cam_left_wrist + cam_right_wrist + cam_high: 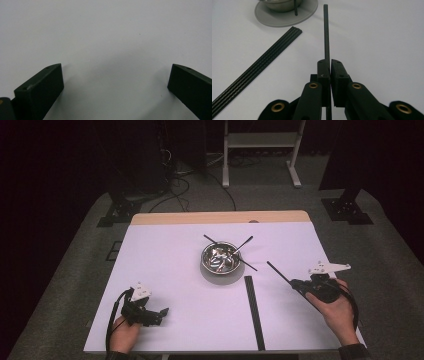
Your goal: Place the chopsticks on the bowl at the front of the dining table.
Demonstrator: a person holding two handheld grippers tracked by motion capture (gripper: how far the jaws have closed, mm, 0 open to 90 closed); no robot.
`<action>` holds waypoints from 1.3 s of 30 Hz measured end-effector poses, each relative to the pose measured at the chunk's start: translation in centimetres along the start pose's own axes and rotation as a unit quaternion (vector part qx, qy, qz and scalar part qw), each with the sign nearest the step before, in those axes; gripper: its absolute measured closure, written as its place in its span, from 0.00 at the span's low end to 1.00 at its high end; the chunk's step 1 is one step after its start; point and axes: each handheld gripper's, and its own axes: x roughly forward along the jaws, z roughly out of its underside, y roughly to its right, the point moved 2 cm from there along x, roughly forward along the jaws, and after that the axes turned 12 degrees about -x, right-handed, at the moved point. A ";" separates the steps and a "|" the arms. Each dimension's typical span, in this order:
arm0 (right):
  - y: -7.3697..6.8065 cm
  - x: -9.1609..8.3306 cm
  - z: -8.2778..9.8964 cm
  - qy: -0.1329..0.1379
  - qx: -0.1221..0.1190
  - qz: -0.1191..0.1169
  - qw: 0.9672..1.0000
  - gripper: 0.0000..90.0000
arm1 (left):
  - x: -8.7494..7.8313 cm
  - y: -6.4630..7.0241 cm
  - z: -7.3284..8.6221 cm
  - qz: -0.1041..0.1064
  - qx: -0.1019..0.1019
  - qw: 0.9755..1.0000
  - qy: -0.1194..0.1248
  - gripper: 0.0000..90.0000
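Right claw (329, 65) is pinched nearly shut on a single thin black rod (326, 32), pads pressing it from both sides just behind their tips; the rod passes between the jaws and sticks out well ahead of them. In the high view the right claw (299, 284) sits near the table's right edge, the held rod (278, 272) pointing up-left toward the steel bowl (220, 258), its tip well short of the bowl and looking clear of the table surface, though I can't tell that for sure. Left claw (115, 80) is wide open, nothing between the jaws, just bare white table (105, 30) ahead of it; in the high view the left claw (161, 312) is near the front-left corner, hand resting low over the table. A bundle of matching black rods (253, 311) lies flat on the table (165, 270), running from the front edge toward the bowl, between the two hands and nearer the right one. The bowl stands about mid-table toward the far edge on a grey round base (287, 18), with several black rods (244, 243) leaning in it and poking over the rim.
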 end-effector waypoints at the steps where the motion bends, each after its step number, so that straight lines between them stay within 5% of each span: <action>1: 0.0 -0.1 -0.2 0.003 0.001 0.000 1.000 0.95 | 0.0 0.0 0.0 0.000 0.000 1.000 0.000 0.00; 39: -1.6 0.7 -6.0 0.046 -0.033 -0.030 0.998 0.95 | 0.0 0.0 0.0 0.000 0.000 1.000 0.000 0.00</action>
